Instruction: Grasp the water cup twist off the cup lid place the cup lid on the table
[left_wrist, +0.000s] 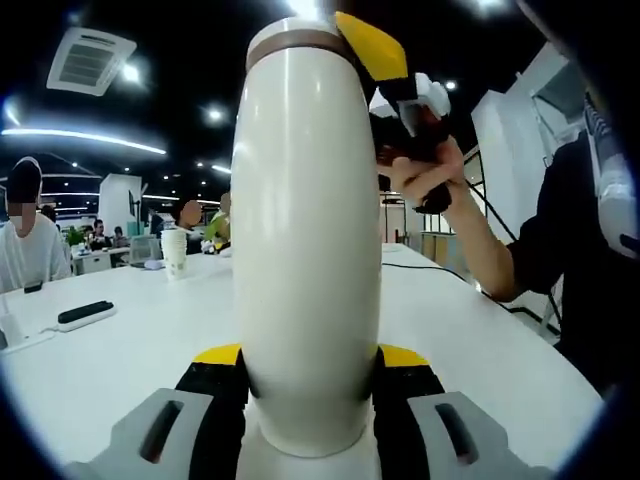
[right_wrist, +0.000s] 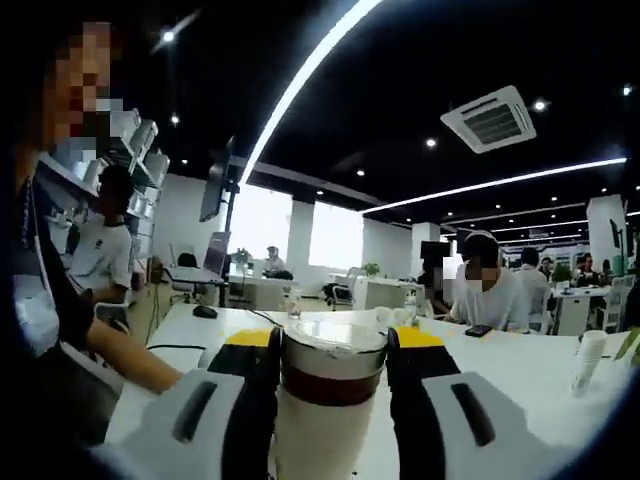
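Observation:
A tall white water cup (left_wrist: 310, 250) stands upright between the yellow-tipped jaws of my left gripper (left_wrist: 310, 355), which is shut on its lower body. Its lid (left_wrist: 300, 38) has a brown band and sits on top. My right gripper (left_wrist: 385, 60) reaches in from the right, one yellow finger against the lid, with a person's hand (left_wrist: 430, 170) holding it. In the right gripper view the lid (right_wrist: 332, 355), brown-banded with a clear top, is clamped between the jaws of my right gripper (right_wrist: 332, 340), above the white cup body (right_wrist: 318, 430).
The white table (left_wrist: 130, 350) stretches behind the cup, with a black flat device (left_wrist: 85, 312) at the left and a stack of paper cups (left_wrist: 174, 250) further back. Another paper cup (right_wrist: 590, 360) and a black mouse (right_wrist: 205, 311) lie on it. Several people sit around.

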